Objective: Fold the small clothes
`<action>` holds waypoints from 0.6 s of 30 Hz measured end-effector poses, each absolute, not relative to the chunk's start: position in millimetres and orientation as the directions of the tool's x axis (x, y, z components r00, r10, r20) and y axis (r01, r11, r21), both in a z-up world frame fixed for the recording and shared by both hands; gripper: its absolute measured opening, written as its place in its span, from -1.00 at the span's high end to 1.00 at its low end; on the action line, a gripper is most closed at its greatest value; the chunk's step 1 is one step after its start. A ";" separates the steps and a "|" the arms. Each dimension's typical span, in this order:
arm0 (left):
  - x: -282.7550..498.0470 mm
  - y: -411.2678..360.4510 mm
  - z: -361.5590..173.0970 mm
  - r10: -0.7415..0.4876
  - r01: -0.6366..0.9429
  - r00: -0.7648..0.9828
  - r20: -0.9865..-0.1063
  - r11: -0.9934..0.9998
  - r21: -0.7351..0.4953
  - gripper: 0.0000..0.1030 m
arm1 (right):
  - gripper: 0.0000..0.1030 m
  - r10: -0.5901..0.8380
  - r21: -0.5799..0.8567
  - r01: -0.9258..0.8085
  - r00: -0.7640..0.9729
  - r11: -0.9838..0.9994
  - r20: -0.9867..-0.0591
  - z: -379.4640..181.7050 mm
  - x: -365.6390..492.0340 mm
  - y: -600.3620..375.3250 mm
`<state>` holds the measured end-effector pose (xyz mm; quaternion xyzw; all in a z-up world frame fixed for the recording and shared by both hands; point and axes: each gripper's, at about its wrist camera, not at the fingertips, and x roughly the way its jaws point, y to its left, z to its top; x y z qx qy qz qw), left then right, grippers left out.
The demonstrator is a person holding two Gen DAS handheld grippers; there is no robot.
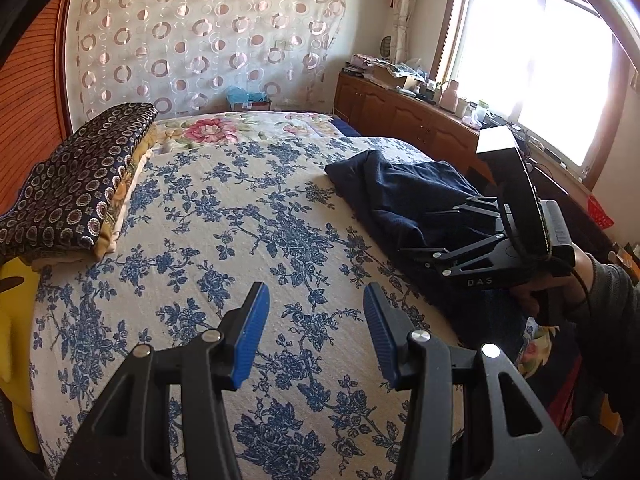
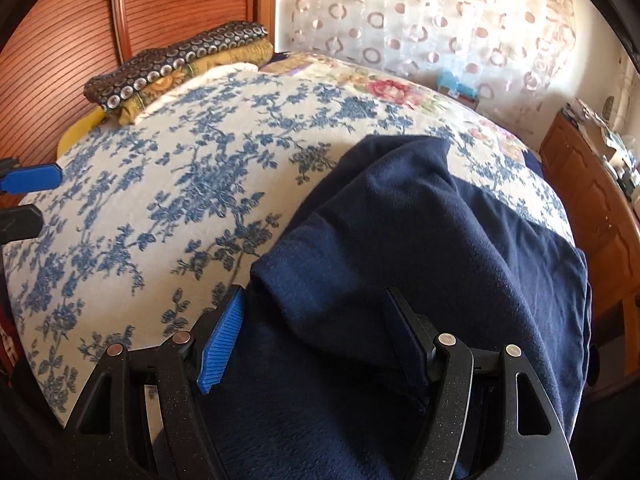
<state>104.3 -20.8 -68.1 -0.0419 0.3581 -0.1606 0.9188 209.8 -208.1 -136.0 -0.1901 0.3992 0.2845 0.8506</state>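
A crumpled navy garment (image 1: 400, 184) (image 2: 420, 220) lies on the right side of the blue-flowered bedspread (image 1: 240, 220) (image 2: 180, 168). My right gripper (image 2: 316, 296) (image 1: 428, 232), held in a person's hand, hovers low over the garment's near part. Its jaws stand wide, with a fold of navy cloth below and between them, and the pads do not press on it. My left gripper (image 1: 316, 292) is open over bare bedspread to the left of the garment, nothing between its blue pads. One of its blue fingertips (image 2: 32, 178) shows at the left edge of the right wrist view.
A stack of folded patterned bedding (image 1: 76, 184) (image 2: 180, 56) sits at the bed's far left by the wooden headboard (image 2: 60, 40). A yellow item (image 1: 12, 320) lies beside it. A cluttered wooden cabinet (image 1: 400, 116) runs under the window along the bed's right side.
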 end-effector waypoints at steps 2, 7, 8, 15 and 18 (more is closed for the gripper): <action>104.1 -20.4 -67.8 -0.326 0.266 0.693 -0.643 0.945 -0.193 0.07 | -0.27 0.337 -0.084 -0.625 0.523 0.776 -0.783 -134.5 211.9 -210.5; 103.1 -23.5 -68.8 -0.333 0.276 0.689 -0.644 0.942 -0.192 0.07 | 0.39 0.377 -0.012 -0.605 0.511 0.796 -0.772 -130.1 218.7 -219.7; 102.8 -24.3 -69.3 -0.333 0.279 0.688 -0.645 0.942 -0.189 0.07 | 0.59 0.392 0.005 -0.605 0.510 0.796 -0.766 -128.7 218.7 -221.7; 103.0 -28.2 -69.0 -0.335 0.287 0.685 -0.647 0.940 -0.183 0.07 | 0.86 0.479 0.104 -0.580 0.544 0.808 -0.689 -96.6 219.3 -246.4; 102.7 -30.7 -69.4 -0.340 0.292 0.683 -0.647 0.938 -0.185 0.07 | 0.97 0.458 0.078 -0.561 0.580 0.824 -0.674 -86.6 224.4 -254.3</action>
